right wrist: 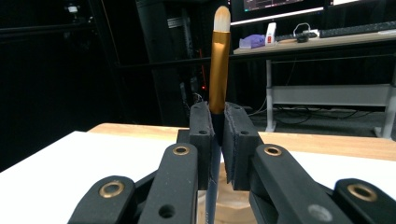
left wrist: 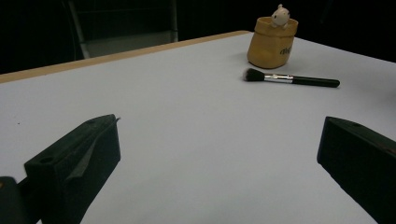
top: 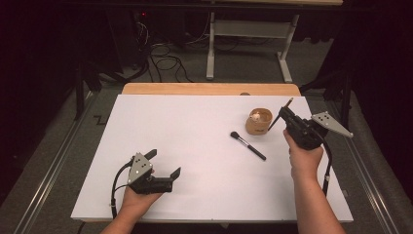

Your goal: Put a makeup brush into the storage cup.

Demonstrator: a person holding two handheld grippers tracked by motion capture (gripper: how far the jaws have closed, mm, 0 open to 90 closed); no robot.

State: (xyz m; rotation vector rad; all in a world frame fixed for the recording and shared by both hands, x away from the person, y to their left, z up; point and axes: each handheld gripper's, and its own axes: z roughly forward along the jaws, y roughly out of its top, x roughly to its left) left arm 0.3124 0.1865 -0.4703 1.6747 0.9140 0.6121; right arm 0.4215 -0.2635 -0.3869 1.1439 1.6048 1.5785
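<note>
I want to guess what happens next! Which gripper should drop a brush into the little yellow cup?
Probably the right gripper: it is shut on the gold brush beside the cup. The left gripper is open and far away.

Cup (top: 258, 122), black brush (top: 248, 145) blocking right side.

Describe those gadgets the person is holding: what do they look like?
Each hand grips a black gripper, left and right, with two blocky black jaws, brass-coloured rivets on the linkage arms, a grey three-cornered plate dotted with holes on top, and a trailing black cable. The forearms are bare, sleeveless.
</note>
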